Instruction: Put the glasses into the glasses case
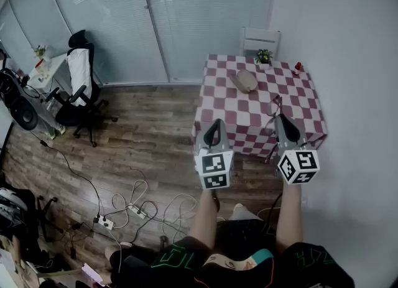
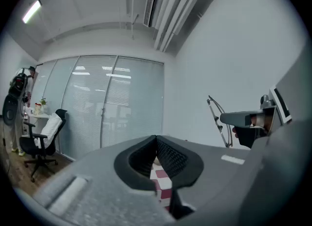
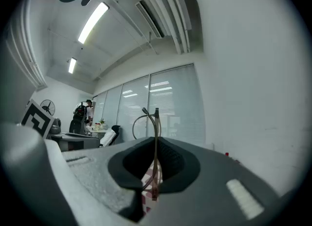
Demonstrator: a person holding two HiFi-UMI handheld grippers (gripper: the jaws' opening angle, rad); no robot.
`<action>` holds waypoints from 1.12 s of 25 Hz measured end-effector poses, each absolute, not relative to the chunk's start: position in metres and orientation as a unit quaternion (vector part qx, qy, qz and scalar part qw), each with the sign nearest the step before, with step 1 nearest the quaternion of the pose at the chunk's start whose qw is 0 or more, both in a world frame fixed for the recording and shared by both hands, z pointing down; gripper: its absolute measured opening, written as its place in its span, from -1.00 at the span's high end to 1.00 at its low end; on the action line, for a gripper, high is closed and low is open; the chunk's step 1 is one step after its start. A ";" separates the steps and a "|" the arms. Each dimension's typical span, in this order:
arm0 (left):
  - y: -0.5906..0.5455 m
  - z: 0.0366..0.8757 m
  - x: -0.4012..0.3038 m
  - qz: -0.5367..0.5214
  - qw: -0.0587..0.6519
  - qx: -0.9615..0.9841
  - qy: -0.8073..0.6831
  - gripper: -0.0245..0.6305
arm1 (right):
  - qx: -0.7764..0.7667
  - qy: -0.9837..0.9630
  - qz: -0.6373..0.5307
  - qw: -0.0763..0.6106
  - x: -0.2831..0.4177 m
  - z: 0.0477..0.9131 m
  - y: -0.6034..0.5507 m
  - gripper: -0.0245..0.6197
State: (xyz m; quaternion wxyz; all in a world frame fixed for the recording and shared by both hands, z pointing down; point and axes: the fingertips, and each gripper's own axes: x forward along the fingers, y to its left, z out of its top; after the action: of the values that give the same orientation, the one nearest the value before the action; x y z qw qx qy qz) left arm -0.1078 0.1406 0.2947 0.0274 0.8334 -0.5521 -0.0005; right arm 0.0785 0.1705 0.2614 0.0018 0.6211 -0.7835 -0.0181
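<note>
Head view: checkered surface (image 1: 249,116) by a white wall bore a tan glasses case (image 1: 245,80), potted plant (image 1: 263,56) and small red item (image 1: 298,66); office chair (image 1: 78,88) stood well left. Forearms reached forward, left tool (image 1: 216,123) and right tool (image 1: 278,117) over the near edge; glasses (image 1: 274,107) rose from the right tool, apart from the case. Left gripper view: left tool (image 2: 156,138) closed, empty. Right gripper view: right tool (image 3: 156,141) clamped the glasses (image 3: 155,122); lenses indistinct.

Left claw (image 2: 156,142) closed, empty; right claw (image 2: 223,119) grips glasses (image 2: 217,114)
</note>
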 end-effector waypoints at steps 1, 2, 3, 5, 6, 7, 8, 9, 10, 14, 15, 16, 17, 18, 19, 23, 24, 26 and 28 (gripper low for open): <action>0.141 0.294 -0.109 -0.001 0.028 0.833 -0.553 0.90 | 0.620 -0.784 -0.020 0.003 0.077 0.261 0.171 0.87; 0.141 0.294 -0.110 -0.001 0.028 0.833 -0.553 0.90 | 0.620 -0.784 -0.022 0.003 0.075 0.260 0.172 0.87; 0.142 0.293 -0.111 -0.001 0.028 0.833 -0.553 0.90 | 0.621 -0.784 -0.024 0.001 0.074 0.259 0.172 0.87; 0.144 0.292 -0.113 -0.002 0.027 0.832 -0.554 0.90 | 0.625 -0.781 -0.025 -0.004 0.073 0.256 0.175 0.87; 0.145 0.291 -0.114 -0.003 0.027 0.832 -0.554 0.90 | 0.626 -0.780 -0.025 -0.006 0.073 0.255 0.175 0.87; 0.146 0.289 -0.114 -0.005 0.027 0.832 -0.554 0.90 | 0.626 -0.780 -0.026 -0.006 0.074 0.254 0.176 0.87; 0.146 0.288 -0.114 -0.007 0.027 0.832 -0.554 0.90 | 0.625 -0.780 -0.026 -0.005 0.074 0.254 0.176 0.87; 0.146 0.286 -0.115 -0.010 0.026 0.832 -0.555 0.90 | 0.625 -0.780 -0.026 -0.004 0.074 0.254 0.175 0.87; 0.146 0.285 -0.115 -0.011 0.026 0.831 -0.555 0.90 | 0.625 -0.780 -0.026 -0.002 0.075 0.254 0.176 0.87; 0.152 0.285 -0.116 -0.013 0.027 0.830 -0.557 0.90 | 0.627 -0.779 -0.022 -0.001 0.077 0.255 0.180 0.87; 0.153 0.285 -0.117 -0.014 0.028 0.830 -0.557 0.90 | 0.627 -0.779 -0.022 -0.002 0.077 0.255 0.181 0.87; 0.154 0.286 -0.118 -0.014 0.028 0.829 -0.558 0.90 | 0.627 -0.779 -0.023 -0.002 0.076 0.255 0.182 0.87; 0.155 0.286 -0.119 -0.014 0.029 0.829 -0.558 0.90 | 0.626 -0.779 -0.023 -0.002 0.075 0.254 0.183 0.87; 0.157 0.287 -0.121 -0.014 0.030 0.828 -0.560 0.90 | 0.625 -0.780 -0.024 -0.002 0.074 0.254 0.184 0.87; 0.159 0.287 -0.123 -0.014 0.029 0.827 -0.561 0.90 | 0.624 -0.781 -0.024 -0.002 0.072 0.253 0.185 0.87; 0.166 0.286 -0.130 -0.010 0.019 0.822 -0.569 0.90 | 0.619 -0.785 -0.030 0.002 0.066 0.251 0.190 0.87; 0.167 0.285 -0.131 -0.012 0.018 0.822 -0.569 0.90 | 0.618 -0.785 -0.032 0.003 0.065 0.250 0.192 0.87; 0.172 0.285 -0.134 -0.016 0.021 0.821 -0.570 0.90 | 0.618 -0.786 -0.035 0.006 0.063 0.249 0.198 0.87; 0.177 0.288 -0.135 -0.020 0.028 0.820 -0.571 0.90 | 0.619 -0.784 -0.034 0.010 0.064 0.251 0.206 0.87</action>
State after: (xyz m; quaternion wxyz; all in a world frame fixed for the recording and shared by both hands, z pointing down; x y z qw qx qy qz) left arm -0.1354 0.1770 0.2875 0.0284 0.8203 -0.5709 -0.0204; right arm 0.0638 0.2062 0.2506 0.0101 0.6192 -0.7844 -0.0337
